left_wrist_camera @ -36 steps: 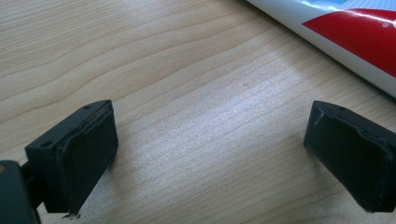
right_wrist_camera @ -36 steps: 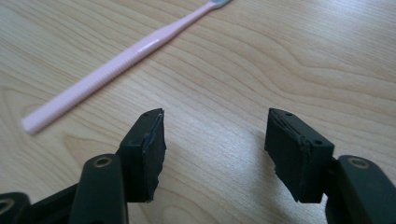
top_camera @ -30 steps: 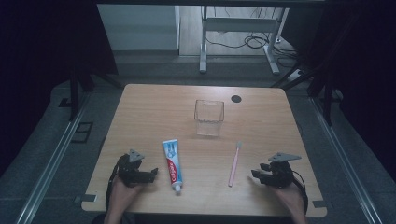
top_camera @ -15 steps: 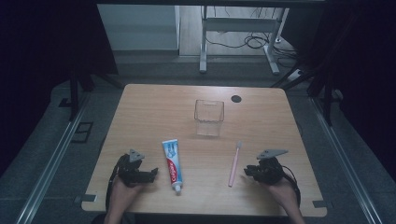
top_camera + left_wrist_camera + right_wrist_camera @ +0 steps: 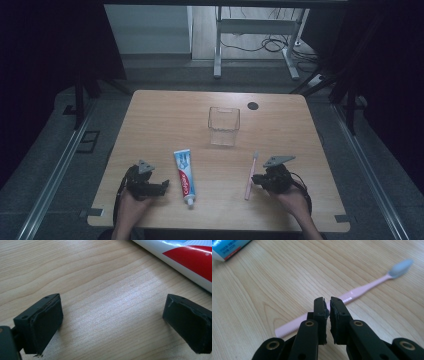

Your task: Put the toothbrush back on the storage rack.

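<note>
left gripper [image 5: 164, 186]: sitting at the near left edge, jaws standing wide apart over bare wood, gripping nothing
right gripper [image 5: 256, 179]: sitting at the near right, jaws pressed nearly together with nothing between them, tips hanging just over the toothbrush handle
toothbrush [image 5: 250, 175]: pink, lying flat on the table just left of the right gripper, bristle end pointing away from the person
toothpaste tube [image 5: 183, 171]: lying flat between the two grippers, cap end pointing toward the person, just right of the left gripper
cup [image 5: 223, 126]: clear, standing upright mid-table, well apart from both grippers
table [image 5: 165, 120]: light wood grain, a dark round spot [image 5: 253, 105] showing near the far edge
room: dim; grey floor running around the table, metal rails lying along both sides, a desk frame and cables [image 5: 270, 44] standing beyond the far edge
hard to make out: tube getting cut off by the frame in both gripper views; jaw tips covering part of the toothbrush handle in the right gripper view; room corners going black
</note>
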Tool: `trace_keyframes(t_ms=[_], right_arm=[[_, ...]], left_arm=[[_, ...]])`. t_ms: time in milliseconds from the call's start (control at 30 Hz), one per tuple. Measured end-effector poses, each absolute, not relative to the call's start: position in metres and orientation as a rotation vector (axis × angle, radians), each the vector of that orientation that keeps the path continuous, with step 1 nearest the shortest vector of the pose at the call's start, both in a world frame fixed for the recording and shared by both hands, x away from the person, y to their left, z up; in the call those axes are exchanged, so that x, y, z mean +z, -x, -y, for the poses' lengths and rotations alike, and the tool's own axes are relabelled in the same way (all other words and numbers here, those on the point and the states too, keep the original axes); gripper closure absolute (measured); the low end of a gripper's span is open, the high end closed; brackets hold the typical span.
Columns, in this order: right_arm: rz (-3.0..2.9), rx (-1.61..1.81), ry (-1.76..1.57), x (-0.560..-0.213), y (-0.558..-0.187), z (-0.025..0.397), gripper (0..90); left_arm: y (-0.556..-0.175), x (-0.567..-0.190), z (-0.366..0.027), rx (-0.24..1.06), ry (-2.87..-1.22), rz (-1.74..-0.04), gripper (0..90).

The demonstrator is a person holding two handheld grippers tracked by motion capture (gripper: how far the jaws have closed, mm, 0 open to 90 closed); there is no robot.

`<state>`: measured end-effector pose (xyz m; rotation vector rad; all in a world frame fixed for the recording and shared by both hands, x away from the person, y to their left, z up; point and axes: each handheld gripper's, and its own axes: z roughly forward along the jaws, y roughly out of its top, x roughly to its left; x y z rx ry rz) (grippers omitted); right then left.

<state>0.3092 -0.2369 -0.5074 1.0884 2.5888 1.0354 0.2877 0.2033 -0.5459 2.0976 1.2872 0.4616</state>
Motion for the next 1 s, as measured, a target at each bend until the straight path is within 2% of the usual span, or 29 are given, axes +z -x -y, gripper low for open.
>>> trace_keyframes(t_ms=[533,1000], right_arm=[[-2.68,0.983,-1.065,-0.517,-0.316,0.208,87.3],[-2.681,0.929,-1.091,-0.52,-0.311,0.227,85.4]], left_arm=[[-0.288,-0.546,-0.203,0.461,-2.097,-1.287,3.1],[-0.288,-0.546,-0.203,0.462,-2.097,-1.287,3.1]])
